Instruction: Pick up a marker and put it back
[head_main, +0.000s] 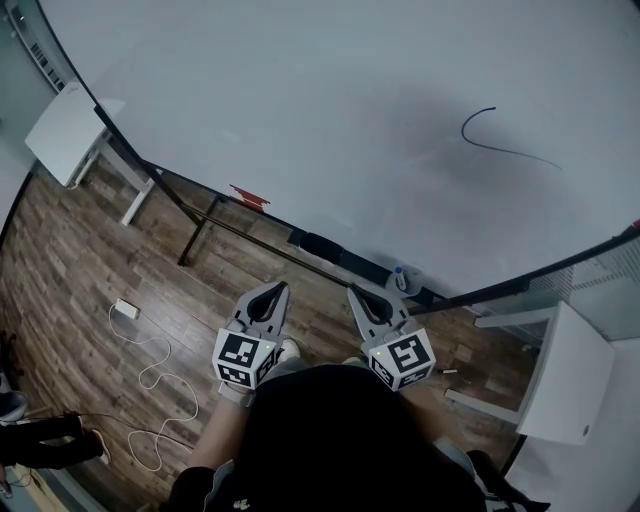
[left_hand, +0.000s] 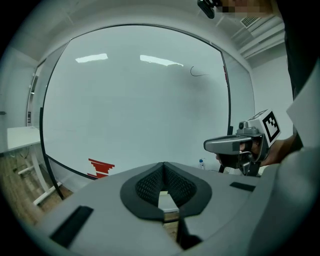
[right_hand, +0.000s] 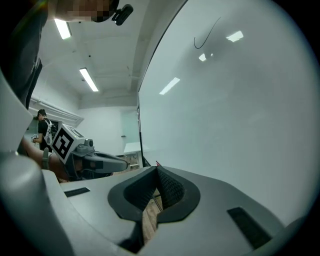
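Both sets of fingers are closed tip to tip w/ nothing in them. Left gripper (head_main: 281, 288) and right gripper (head_main: 354, 293) sit side by side, aimed at the foot of the whiteboard (head_main: 330, 110). Their cubes carry black-and-white square codes.

On the floor (head_main: 90, 260) below the board's right end lies a small pale stick (head_main: 449, 371), too small to ID. Below the board's left part there's a white adapter (head_main: 126, 309) w/ loose cable.

Marker: you can't single it out. Dark oblong pieces (head_main: 335, 252) lie lengthwise along the board's bottom rail, ahead of the right gripper; ends can't be told apart. Just right of them on the rail is a small bottle (head_main: 403, 280), blue cap, upright.

A red stepped mark (head_main: 250, 196) sits at the board's lower edge, left part. One white desk (head_main: 65, 130) stands off the board's left end, another desk (head_main: 570, 370) off its right end. Upper right on the board is one curved black line (head_main: 464, 130).
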